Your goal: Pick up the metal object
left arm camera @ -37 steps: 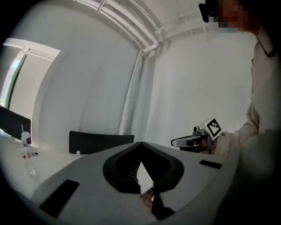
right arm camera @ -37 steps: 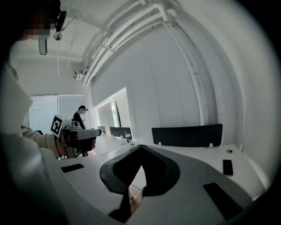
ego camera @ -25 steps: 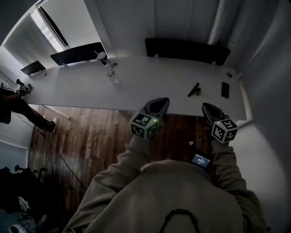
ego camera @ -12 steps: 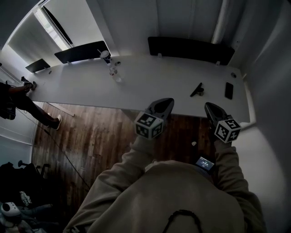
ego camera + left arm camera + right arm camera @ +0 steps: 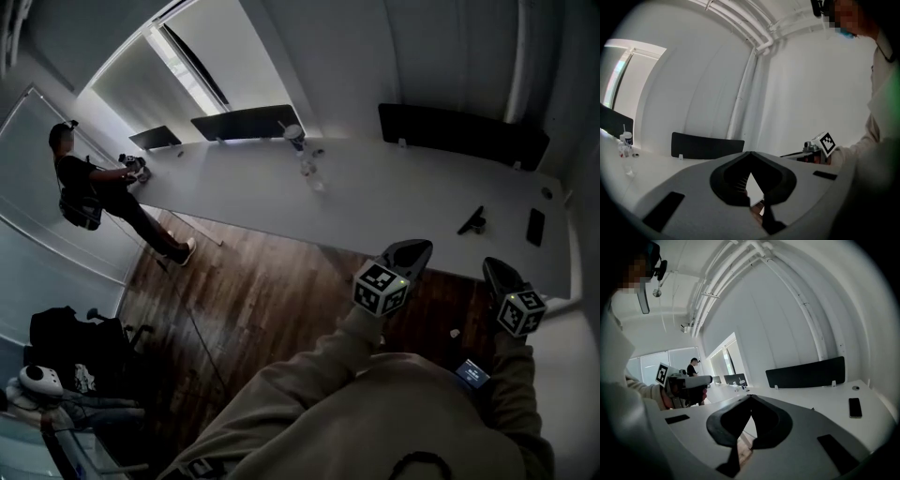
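Observation:
The metal object, a small dark angled piece, lies on the long white table near its right end. Both grippers hover over the wooden floor just short of the table's near edge, apart from the object. My left gripper points at the table edge below and left of the object, jaws together and empty. To its right, my right gripper is also shut on nothing. In the left gripper view the left gripper's tips meet. The right gripper's tips meet in its own view.
A black phone lies right of the object. A cup and small bottles stand far back on the table. Black dividers line the far edge. A person stands at the far left end. Bags lie on the floor.
The head view has swung left, so the table and both grippers sit further right and lower. A person at the far left has come into full view. Both grippers keep their pose.

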